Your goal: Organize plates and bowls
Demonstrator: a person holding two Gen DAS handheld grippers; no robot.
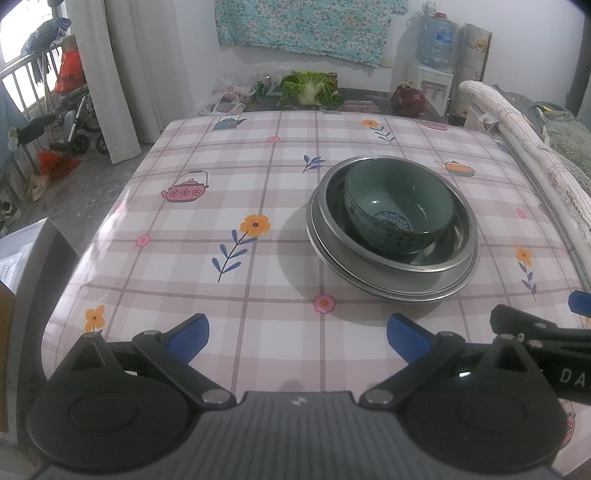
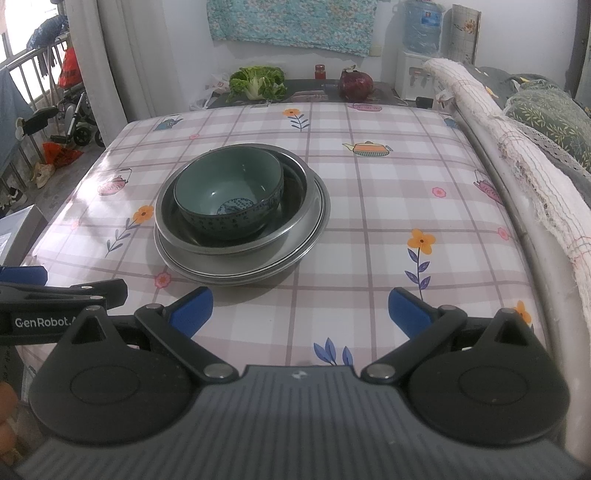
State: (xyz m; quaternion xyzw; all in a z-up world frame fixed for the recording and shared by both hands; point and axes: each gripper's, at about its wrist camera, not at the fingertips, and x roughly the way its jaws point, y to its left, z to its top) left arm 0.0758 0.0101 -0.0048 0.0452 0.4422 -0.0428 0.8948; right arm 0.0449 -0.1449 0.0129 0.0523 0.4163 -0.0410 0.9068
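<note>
Your left gripper (image 1: 297,338) and right gripper (image 2: 300,312) both stood spread and empty, side by side; the green bowl (image 2: 229,194) sat nested in stacked metal plates (image 2: 242,264) mid-table (image 2: 388,206). Nothing lay between them; cabbage (image 2: 256,83) rested beyond the far edge.

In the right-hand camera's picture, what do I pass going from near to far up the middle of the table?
Right gripper → stacked metal plates → metal bowl → green ceramic bowl sitting inside it → bare checked tablecloth → leafy cabbage beyond the table → patterned cloth on the wall.
</note>
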